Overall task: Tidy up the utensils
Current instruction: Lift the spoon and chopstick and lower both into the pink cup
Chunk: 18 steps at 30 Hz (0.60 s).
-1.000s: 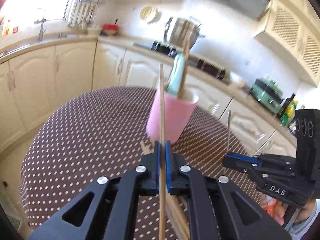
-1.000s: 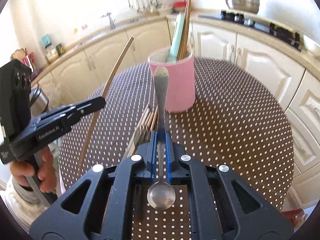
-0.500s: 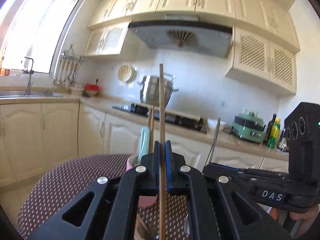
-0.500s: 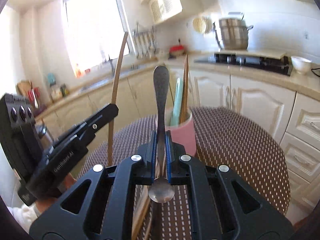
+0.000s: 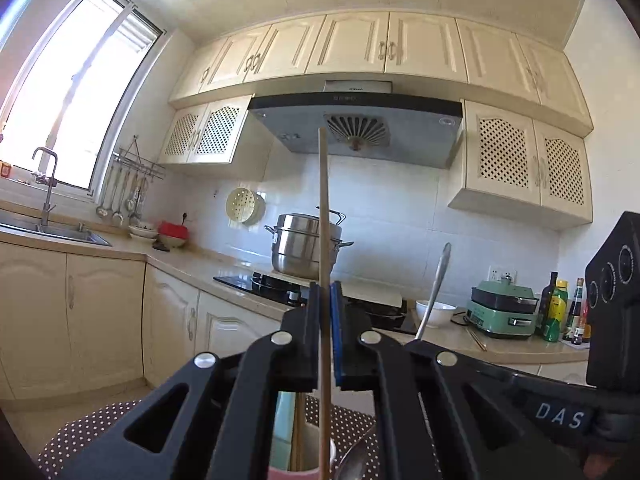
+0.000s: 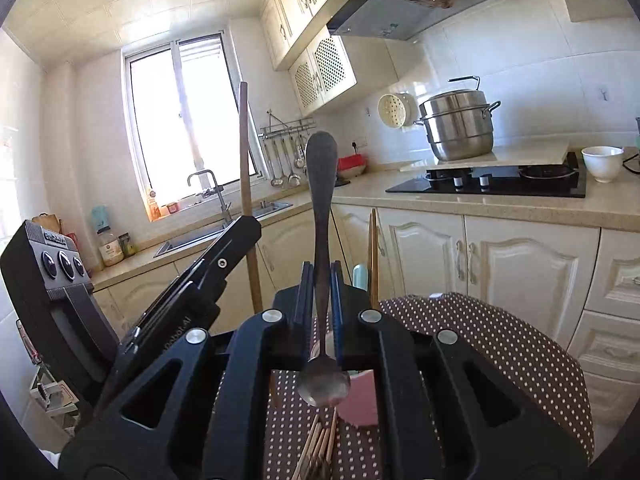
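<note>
My left gripper (image 5: 325, 292) is shut on a wooden chopstick (image 5: 323, 216) held upright; its lower end reaches down to the mouth of the pink utensil cup (image 5: 308, 462) below the jaws. My right gripper (image 6: 321, 276) is shut on a metal spoon (image 6: 321, 184), handle up, bowl hanging under the jaws above the pink cup (image 6: 360, 400). The cup holds a teal utensil (image 6: 360, 274) and chopsticks (image 6: 373, 252). The left gripper (image 6: 240, 236) with its chopstick (image 6: 244, 160) shows at left in the right wrist view. The spoon (image 5: 438, 280) shows in the left wrist view.
The cup stands on a round table with a brown dotted cloth (image 6: 500, 344). Several loose chopsticks (image 6: 318, 448) lie on the cloth beside the cup. Behind are the counter, hob (image 6: 500, 178), steel pot (image 5: 304, 246) and sink (image 5: 52, 234).
Both grippers have tilted up and moved over the cup, so the views swung from the table to the kitchen wall. The chopstick and spoon now stand upright above the cup.
</note>
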Tool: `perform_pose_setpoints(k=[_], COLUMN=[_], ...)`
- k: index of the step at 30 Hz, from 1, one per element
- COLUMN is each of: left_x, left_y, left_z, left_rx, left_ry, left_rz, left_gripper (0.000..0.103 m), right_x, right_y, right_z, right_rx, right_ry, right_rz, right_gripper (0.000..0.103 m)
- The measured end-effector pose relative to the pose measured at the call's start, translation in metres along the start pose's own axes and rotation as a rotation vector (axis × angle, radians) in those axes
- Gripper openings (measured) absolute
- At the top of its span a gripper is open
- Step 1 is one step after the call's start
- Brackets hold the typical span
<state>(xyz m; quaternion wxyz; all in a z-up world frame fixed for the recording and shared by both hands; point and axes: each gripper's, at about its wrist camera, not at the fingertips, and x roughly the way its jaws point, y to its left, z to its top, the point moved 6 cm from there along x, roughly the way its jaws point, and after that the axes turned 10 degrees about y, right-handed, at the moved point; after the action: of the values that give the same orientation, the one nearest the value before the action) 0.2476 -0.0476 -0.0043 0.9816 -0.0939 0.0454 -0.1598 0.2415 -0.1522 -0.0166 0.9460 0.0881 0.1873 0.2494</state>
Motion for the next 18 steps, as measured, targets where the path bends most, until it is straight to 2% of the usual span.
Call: perform_pose_setpoints(k=[4, 11, 18], left_x=[0.021, 0.047, 0.066], left_y=[0.008, 0.024, 0.030], left_z=[0.004, 0.000, -0.022], left_rx=[-0.006, -0.031, -0.028], left_ry=[0.000, -0.004, 0.058], left_rz=[0.018, 0.032, 0.039], left_gripper=[0.005, 0.005, 0.005], right_x=[0.014, 0.043, 0.066], right_y=[-0.008, -0.025, -0.039], right_z=[0.008, 0.011, -0.003], right_rx=[0.002, 0.023, 0.046], right_ry=[-0.024, -0.011, 0.027], right_rz=[-0.012, -0.022, -0.028], right_gripper=[0.009, 0.009, 0.009])
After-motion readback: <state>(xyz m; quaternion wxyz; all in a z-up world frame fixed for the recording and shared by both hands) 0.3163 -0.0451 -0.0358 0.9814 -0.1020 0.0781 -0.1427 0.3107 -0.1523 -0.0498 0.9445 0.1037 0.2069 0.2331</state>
